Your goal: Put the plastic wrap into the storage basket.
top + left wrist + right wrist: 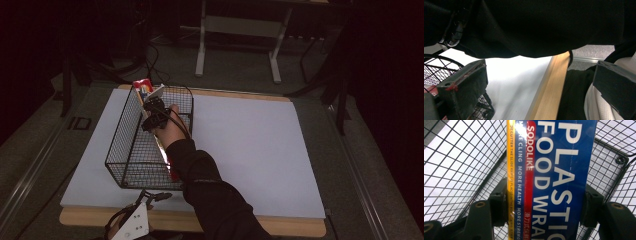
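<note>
A long blue plastic food wrap box (143,87) with a red and yellow stripe stands slanted inside a black wire basket (125,150). My right gripper (155,113) reaches into the basket and is shut on the box around its middle. In the right gripper view both jaws press the sides of the box (559,170), with the basket's mesh (461,170) behind it. My left gripper (151,195) rests open at the table's front edge, just short of the basket's near wall. Nothing is between its jaws (539,75).
The basket stands at the left of a white sheet (250,145) laid over a wooden table (295,226). In the left gripper view I see the basket's corner (439,68), the wooden table edge (551,87) and a dark sleeve (536,25) above. Table legs (201,50) stand beyond the far edge.
</note>
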Motion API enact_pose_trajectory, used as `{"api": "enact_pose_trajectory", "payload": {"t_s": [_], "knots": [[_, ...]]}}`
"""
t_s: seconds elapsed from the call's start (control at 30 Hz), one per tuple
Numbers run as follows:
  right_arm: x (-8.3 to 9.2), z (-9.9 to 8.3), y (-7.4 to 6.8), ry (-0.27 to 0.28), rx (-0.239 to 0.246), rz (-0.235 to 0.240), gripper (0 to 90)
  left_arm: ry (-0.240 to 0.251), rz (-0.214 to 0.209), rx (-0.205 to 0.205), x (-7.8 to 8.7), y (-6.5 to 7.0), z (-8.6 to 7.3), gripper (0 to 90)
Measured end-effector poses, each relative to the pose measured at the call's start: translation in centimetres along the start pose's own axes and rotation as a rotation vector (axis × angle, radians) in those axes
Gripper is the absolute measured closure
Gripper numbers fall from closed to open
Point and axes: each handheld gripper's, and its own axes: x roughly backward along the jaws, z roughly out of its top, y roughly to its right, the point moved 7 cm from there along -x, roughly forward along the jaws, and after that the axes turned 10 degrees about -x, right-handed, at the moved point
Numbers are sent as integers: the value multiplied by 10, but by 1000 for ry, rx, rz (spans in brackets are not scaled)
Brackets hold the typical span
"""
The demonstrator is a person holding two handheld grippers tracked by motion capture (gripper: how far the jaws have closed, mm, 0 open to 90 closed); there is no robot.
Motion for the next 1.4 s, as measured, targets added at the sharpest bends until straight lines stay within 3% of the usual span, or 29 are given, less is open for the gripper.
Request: {"api": "enact_pose_trajectory", "payload": {"t_s": [0.3,0.5,0.77,1.03,1.4], "knots": [[1,-1,1,16,15,15,355,1,-3,-1,-1,0,0,1],[13,2,1,44,18,41,316,-1,-6,0,-1,1,0,1],[31,1,10,84,65,77,141,-7,-6,1,-2,1,-1,1],[55,-5,29,148,85,96,141,-16,-8,2,-4,1,-2,1],[86,-20,69,201,82,91,143,-25,-9,0,-6,1,-3,1]]}}
